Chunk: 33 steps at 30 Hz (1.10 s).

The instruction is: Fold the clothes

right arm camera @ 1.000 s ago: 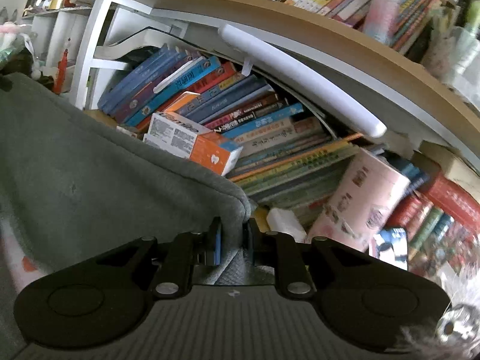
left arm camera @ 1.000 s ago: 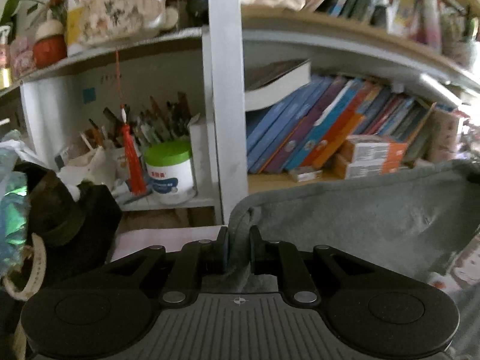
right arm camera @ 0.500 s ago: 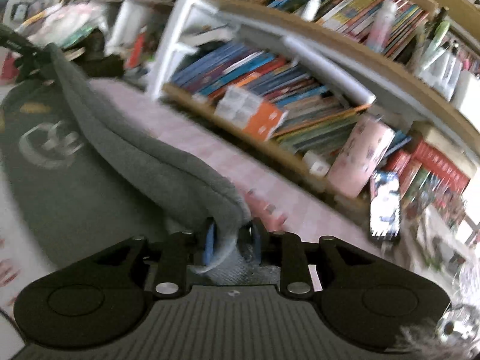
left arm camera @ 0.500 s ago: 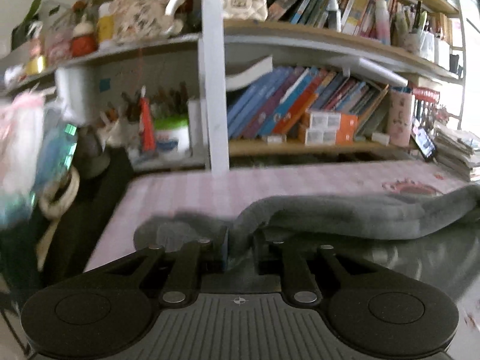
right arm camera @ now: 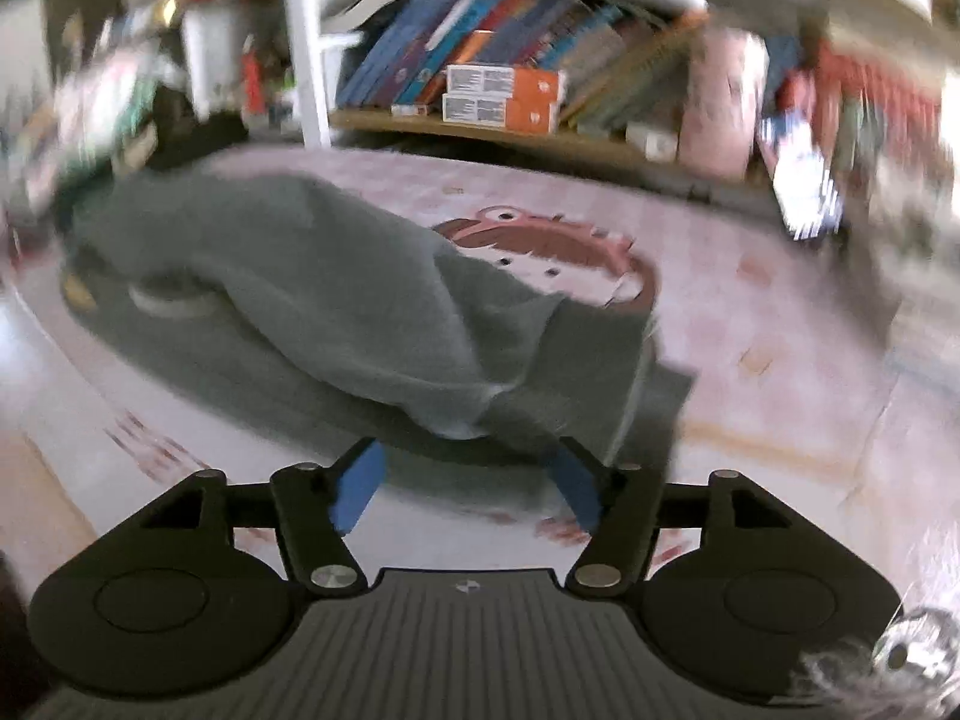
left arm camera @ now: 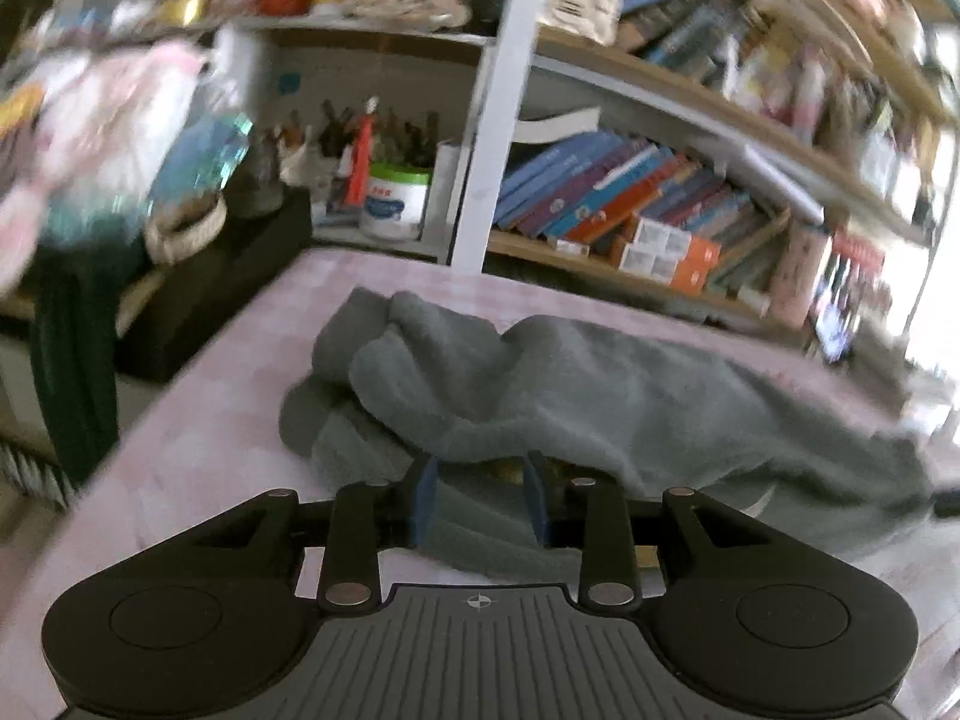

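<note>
Left wrist view has the left gripper (left arm camera: pixel 480 498) tipped down at a shallow angle over the pink checked tabletop (left arm camera: pixel 198 450), jaws a little way apart and opening, with the grey garment (left arm camera: pixel 600 396) lying between the blue pads; as far as I can see they aren't pinching it. The garment sits in a loose, rumpled heap on the tabletop, bunched up thicker at the far left end. Right wrist view shows the right gripper (right arm camera: pixel 468 480) pitched down more steeply, jaws opening and already a good bit wider than the left ones, a folded corner of the garment sitting just ahead of the gap and not gripped. Only the left view gives you the green-lidded white jar (left arm camera: pixel 396 204) and the white shelf post (left arm camera: pixel 492 120) beside it. Only the right view shows the brown and pink cartoon print (right arm camera: pixel 540 246) on the tabletop, partly under the garment's edge, plus a pale curved mark on the cloth at the left. Both catch the orange and white boxes (right arm camera: pixel 504 96) under the leaning books (right arm camera: pixel 456 42). Edges are pretty blurred in both.
</note>
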### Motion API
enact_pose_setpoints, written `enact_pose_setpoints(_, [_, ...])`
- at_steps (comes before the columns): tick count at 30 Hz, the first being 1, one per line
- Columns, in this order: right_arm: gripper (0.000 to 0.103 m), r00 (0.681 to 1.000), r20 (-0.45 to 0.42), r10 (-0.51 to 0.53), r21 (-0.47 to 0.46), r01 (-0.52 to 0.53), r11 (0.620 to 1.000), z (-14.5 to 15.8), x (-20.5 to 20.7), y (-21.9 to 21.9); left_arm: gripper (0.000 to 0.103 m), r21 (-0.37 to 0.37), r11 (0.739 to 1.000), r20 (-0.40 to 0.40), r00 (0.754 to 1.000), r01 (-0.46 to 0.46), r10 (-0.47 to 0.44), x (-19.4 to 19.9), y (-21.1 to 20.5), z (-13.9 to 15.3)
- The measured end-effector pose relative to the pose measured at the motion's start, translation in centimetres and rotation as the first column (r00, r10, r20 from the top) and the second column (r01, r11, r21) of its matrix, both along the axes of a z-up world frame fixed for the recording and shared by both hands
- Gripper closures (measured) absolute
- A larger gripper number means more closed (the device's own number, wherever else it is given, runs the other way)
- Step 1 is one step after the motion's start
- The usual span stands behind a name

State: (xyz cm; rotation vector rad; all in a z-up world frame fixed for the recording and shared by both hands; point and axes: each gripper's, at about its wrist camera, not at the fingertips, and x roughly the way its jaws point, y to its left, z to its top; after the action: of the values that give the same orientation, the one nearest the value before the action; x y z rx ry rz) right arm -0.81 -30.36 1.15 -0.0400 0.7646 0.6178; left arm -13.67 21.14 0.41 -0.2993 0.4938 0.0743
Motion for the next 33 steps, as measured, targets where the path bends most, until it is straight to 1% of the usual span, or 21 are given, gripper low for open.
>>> enact_pose_setpoints(1, [0.038,0.998,-0.057,-0.024,0.075,0.029,0.997,-0.1,0.4,-0.3,0.065,-0.058,0.998,0.002,1.0,-0.015,0.015,0.0,0.4,-0.2])
enact_pose_setpoints(2, [0.037,0.992,-0.117,-0.047,0.149,0.064,0.987,-0.2,0.7,-0.7,0.056,-0.126,0.992,0.007,1.0,-0.029,0.03,0.0,0.8,-0.5])
enact_pose_setpoints(3, [0.037,0.982,-0.177,-0.065,0.22,0.104,0.97,-0.4,1.1,-1.1,0.051,-0.193,0.98,0.011,0.999,-0.042,0.045,0.1,1.3,-0.8])
enact_pose_setpoints(5, [0.037,0.955,-0.28,-0.098,0.331,0.192,0.924,-1.0,1.8,-1.7,0.052,-0.314,0.947,0.017,0.997,-0.062,0.071,0.3,2.2,-1.2])
enact_pose_setpoints(6, [0.037,0.943,-0.316,-0.11,0.373,0.229,0.899,-1.3,2.1,-2.0,0.052,-0.366,0.928,0.019,0.996,-0.069,0.082,0.4,2.6,-1.4])
enact_pose_setpoints(9, [0.038,0.903,-0.402,-0.152,0.458,0.343,0.821,-2.3,3.0,-3.0,0.056,-0.456,0.883,0.016,0.991,-0.112,0.134,1.3,3.7,-1.8])
enact_pose_setpoints(12, [0.047,0.859,-0.473,-0.197,0.488,0.441,0.753,-3.4,4.0,-3.9,0.056,-0.489,0.857,-0.014,0.984,-0.161,0.177,2.8,4.7,-2.3])
enact_pose_setpoints(13, [0.05,0.845,-0.495,-0.203,0.497,0.466,0.732,-3.8,4.2,-4.1,0.056,-0.509,0.843,-0.035,0.983,-0.174,0.181,3.4,5.1,-2.7])
enact_pose_setpoints(15, [0.054,0.822,-0.53,-0.208,0.505,0.503,0.701,-4.5,4.7,-4.6,0.056,-0.542,0.818,-0.07,0.98,-0.193,0.184,4.3,5.4,-3.5])
enact_pose_setpoints(17, [0.059,0.808,-0.551,-0.211,0.508,0.525,0.683,-5.1,4.9,-5.1,0.054,-0.564,0.798,-0.108,0.977,-0.213,0.185,5.3,5.4,-4.2])
enact_pose_setpoints(18, [0.06,0.804,-0.556,-0.211,0.51,0.53,0.677,-5.2,5.0,-5.2,0.054,-0.57,0.79,-0.122,0.974,-0.225,0.19,5.7,5.5,-4.5])
enact_pose_setpoints(22, [0.062,0.8,-0.558,-0.222,0.509,0.54,0.67,-5.4,5.5,-5.3,0.056,-0.599,0.762,-0.107,0.968,-0.245,0.227,6.8,5.9,-4.8])
enact_pose_setpoints(23, [0.062,0.8,-0.555,-0.226,0.507,0.542,0.671,-5.4,5.7,-5.2,0.063,-0.604,0.758,-0.098,0.967,-0.246,0.236,7.0,6.0,-4.7])
enact_pose_setpoints(24, [0.068,0.802,-0.55,-0.235,0.502,0.542,0.674,-5.3,5.8,-5.2,0.081,-0.599,0.764,-0.084,0.967,-0.241,0.239,7.3,6.1,-4.4])
enact_pose_setpoints(25, [0.077,0.803,-0.543,-0.245,0.497,0.543,0.677,-5.2,6.0,-5.1,0.089,-0.594,0.77,-0.069,0.968,-0.234,0.242,7.5,6.1,-4.1])
enact_pose_setpoints(26, [0.079,0.815,-0.524,-0.247,0.494,0.527,0.691,-4.8,6.4,-4.9,0.094,-0.588,0.778,-0.045,0.97,-0.219,0.239,7.7,6.3,-3.6])
enact_pose_setpoints(28, [0.086,0.843,-0.479,-0.246,0.487,0.488,0.725,-3.9,7.3,-4.4,0.095,-0.557,0.815,0.022,0.978,-0.162,0.209,8.5,6.5,-2.2])
enact_pose_setpoints(29, [0.087,0.869,-0.423,-0.257,0.486,0.457,0.745,-2.8,7.8,-4.0,0.096,-0.537,0.831,0.044,0.979,-0.145,0.199,8.9,6.4,-1.4])
enact_pose_setpoints(31, [0.089,0.916,-0.288,-0.281,0.479,0.391,0.786,-0.1,8.7,-3.1,0.098,-0.524,0.846,0.129,0.973,-0.098,0.193,9.0,6.2,0.5])
enact_pose_setpoints(32, [0.09,0.93,-0.228,-0.289,0.491,0.366,0.791,1.2,8.7,-3.1,0.098,-0.537,0.841,0.183,0.964,-0.066,0.193,8.3,6.1,1.3])
enact_pose_setpoints(33, [0.09,0.942,-0.168,-0.292,0.524,0.336,0.783,2.7,8.3,-3.3,0.098,-0.547,0.836,0.236,0.952,-0.034,0.194,7.4,6.1,2.0])
